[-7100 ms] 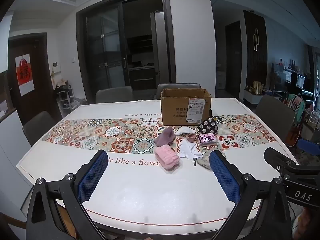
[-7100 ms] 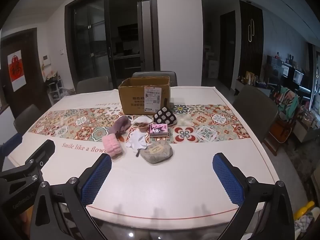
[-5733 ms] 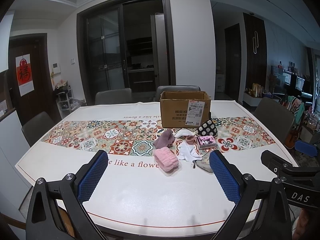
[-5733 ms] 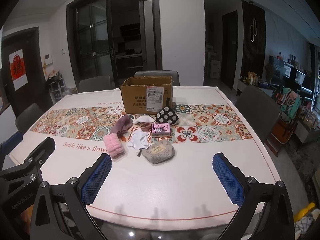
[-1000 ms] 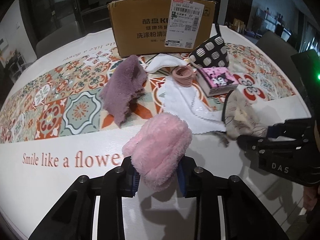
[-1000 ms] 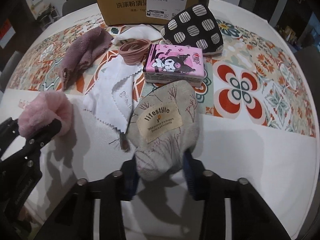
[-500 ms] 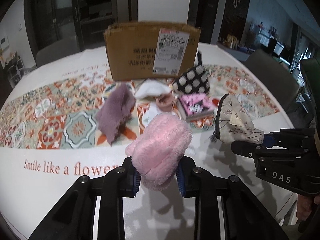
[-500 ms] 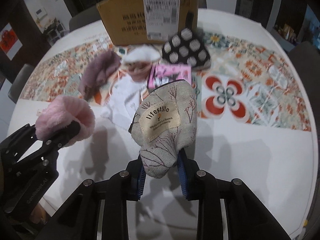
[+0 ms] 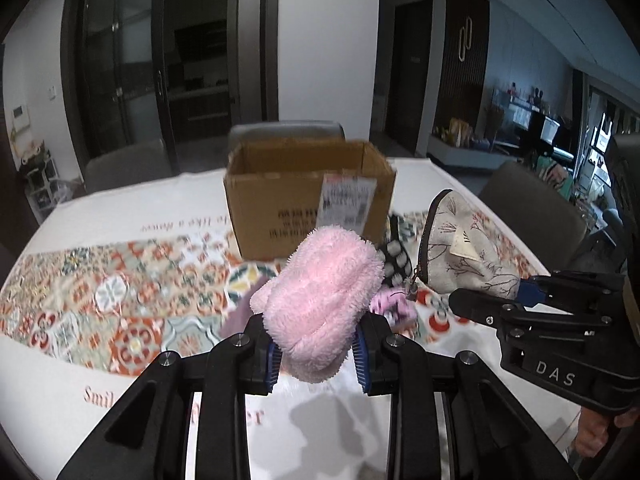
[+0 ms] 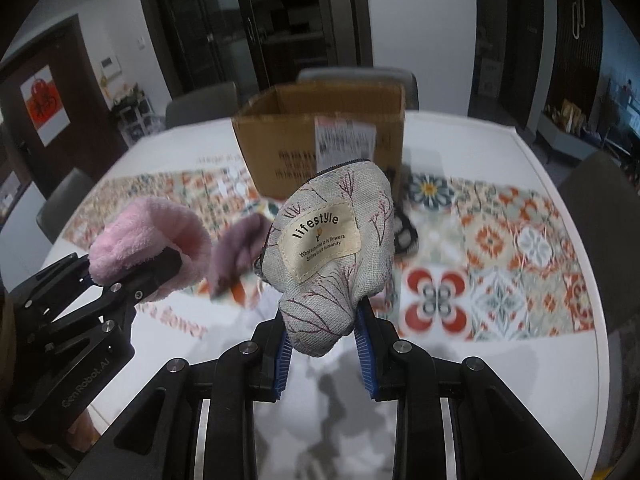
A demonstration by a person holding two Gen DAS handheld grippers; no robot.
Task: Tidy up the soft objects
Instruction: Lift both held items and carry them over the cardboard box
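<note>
My left gripper point(image 9: 316, 354) is shut on a fluffy pink cloth point(image 9: 324, 300) and holds it in the air above the table; the cloth also shows in the right wrist view point(image 10: 148, 240). My right gripper point(image 10: 325, 354) is shut on a grey fabric pouch with a "lifestyle" label point(image 10: 332, 256), also lifted; it shows in the left wrist view point(image 9: 460, 254). An open cardboard box point(image 9: 308, 196) stands on the table beyond both, also in the right wrist view point(image 10: 324, 136). A purple cloth point(image 10: 236, 252) and a black spotted pouch point(image 10: 404, 236) lie in front of the box.
A patterned runner point(image 10: 520, 240) crosses the white table point(image 9: 120, 216). A pink tissue pack point(image 9: 390, 306) lies half hidden behind the pink cloth. Grey chairs point(image 10: 200, 106) stand around the table, with one at the right point(image 9: 532, 208).
Both grippers have risen and moved toward the cardboard box, carrying the pink cloth and the grey pouch higher above the table. The box now looks closer and its open top shows.
</note>
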